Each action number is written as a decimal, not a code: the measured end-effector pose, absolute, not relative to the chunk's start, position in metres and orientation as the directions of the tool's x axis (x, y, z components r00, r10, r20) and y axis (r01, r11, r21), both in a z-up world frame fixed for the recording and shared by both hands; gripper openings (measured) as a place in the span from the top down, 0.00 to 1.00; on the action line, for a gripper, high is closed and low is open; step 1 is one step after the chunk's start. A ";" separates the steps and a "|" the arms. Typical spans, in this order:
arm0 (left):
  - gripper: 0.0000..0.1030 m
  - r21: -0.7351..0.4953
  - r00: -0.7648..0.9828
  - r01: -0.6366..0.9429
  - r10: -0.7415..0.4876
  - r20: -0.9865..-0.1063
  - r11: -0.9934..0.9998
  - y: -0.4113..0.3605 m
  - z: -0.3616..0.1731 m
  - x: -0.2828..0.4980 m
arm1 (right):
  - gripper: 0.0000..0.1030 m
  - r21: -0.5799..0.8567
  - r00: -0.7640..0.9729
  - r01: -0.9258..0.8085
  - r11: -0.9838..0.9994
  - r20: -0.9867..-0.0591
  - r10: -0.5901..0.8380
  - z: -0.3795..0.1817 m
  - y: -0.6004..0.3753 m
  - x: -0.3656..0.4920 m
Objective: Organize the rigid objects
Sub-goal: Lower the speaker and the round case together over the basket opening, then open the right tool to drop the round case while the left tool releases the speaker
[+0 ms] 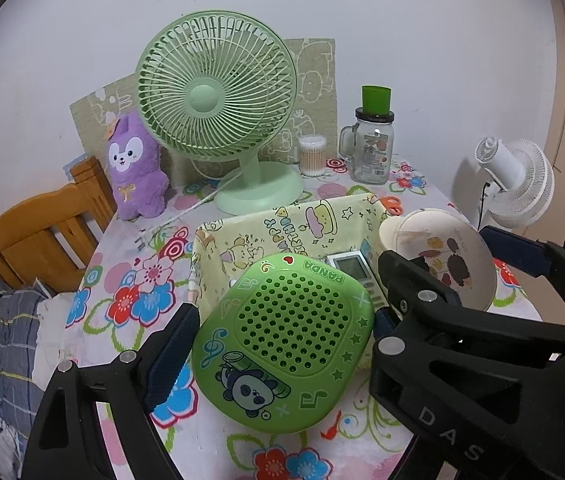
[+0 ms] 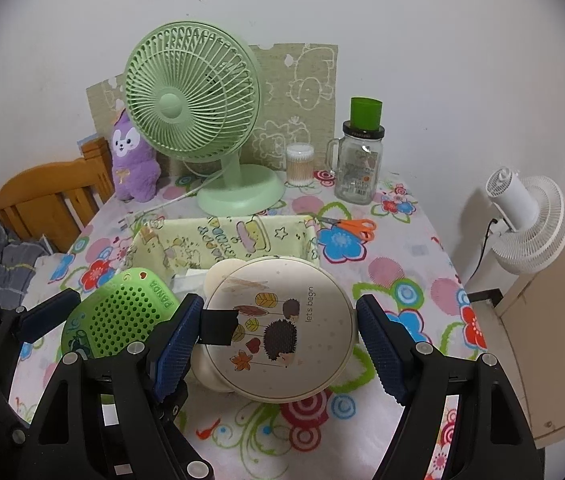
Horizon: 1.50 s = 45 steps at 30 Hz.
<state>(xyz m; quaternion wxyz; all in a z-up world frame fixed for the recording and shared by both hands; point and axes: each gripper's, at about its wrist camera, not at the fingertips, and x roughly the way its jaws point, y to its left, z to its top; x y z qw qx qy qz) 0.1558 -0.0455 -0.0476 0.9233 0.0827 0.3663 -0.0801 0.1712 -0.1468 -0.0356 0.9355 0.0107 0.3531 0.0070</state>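
Note:
A green perforated panda case (image 1: 286, 340) hangs over the near edge of a yellow cartoon-print fabric basket (image 1: 242, 240). My left gripper (image 1: 282, 336) is shut on it, one pad on each side. A white remote (image 1: 356, 268) lies inside the basket. To the right, a cream round box with a hedgehog picture (image 2: 282, 328) is tilted up above the floral tablecloth (image 2: 402, 280), just in front of the basket (image 2: 222, 236). My right gripper (image 2: 278, 344) is shut on its rim. The green case (image 2: 122, 316) shows at the left of the right wrist view.
At the back stand a green desk fan (image 1: 218, 96), a purple plush (image 1: 134, 168), a tub of cotton swabs (image 1: 312, 156) and a glass mug jar with a green cup on top (image 1: 370, 156). Orange scissors (image 2: 356, 226) lie right of the basket. A wooden chair (image 1: 42, 232) is at the left and a white fan (image 2: 530, 224) at the right.

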 end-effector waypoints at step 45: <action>0.13 0.027 0.668 0.200 -0.116 -0.735 0.979 -0.045 -0.078 0.211 | 0.09 0.035 0.740 -0.058 0.998 -0.670 0.067 -0.062 -0.147 0.230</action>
